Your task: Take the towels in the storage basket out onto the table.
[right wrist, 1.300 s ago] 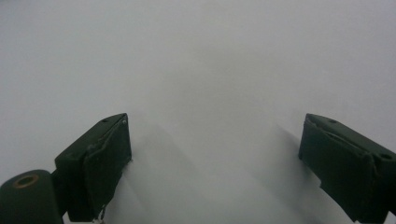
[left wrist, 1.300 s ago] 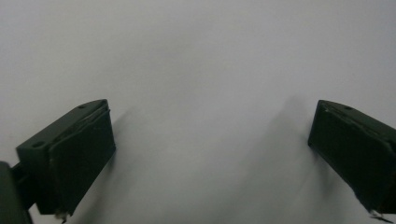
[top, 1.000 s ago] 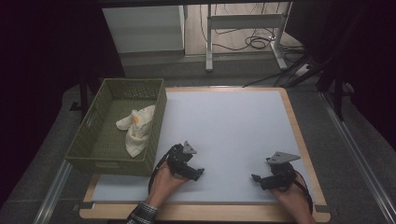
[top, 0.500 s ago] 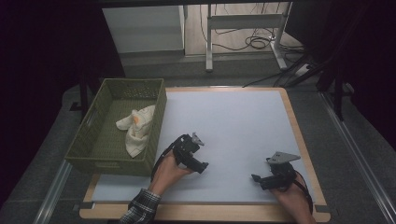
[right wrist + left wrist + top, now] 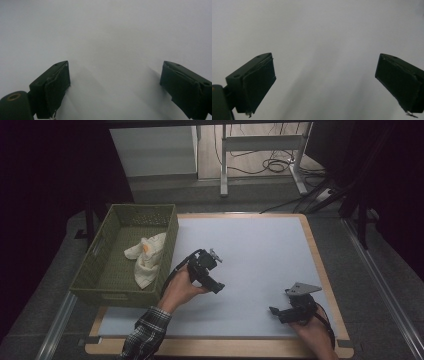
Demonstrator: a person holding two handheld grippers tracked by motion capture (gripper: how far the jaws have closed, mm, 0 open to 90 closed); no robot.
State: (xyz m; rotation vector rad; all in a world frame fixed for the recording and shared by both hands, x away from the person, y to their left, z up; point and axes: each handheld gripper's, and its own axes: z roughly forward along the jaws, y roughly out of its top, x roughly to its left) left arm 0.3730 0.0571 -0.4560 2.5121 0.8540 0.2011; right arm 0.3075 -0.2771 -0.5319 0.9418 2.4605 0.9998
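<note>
My left gripper [image 5: 218,287] is held above the white table surface [image 5: 250,255], just right of the green basket [image 5: 100,275]. In the left gripper view its jaws stand wide apart, left gripper [image 5: 324,87] open, with only white surface between them. My right gripper [image 5: 274,310] rests low near the front right of the table, pointing left. The right gripper view has the right gripper [image 5: 115,92] open too, nothing between its jaws. A cream cloth [image 5: 146,257] with an orange patch lies in the basket.
The basket stands off the table's left edge on a grey floor mat. A wooden rim [image 5: 320,265] borders the white surface. Behind the table are a white panel [image 5: 152,152], metal table legs [image 5: 224,165] and cables [image 5: 275,166].
My left gripper has risen and moved forward and right, away from the table's front edge, tilting down toward the surface. The right gripper has stayed put.
</note>
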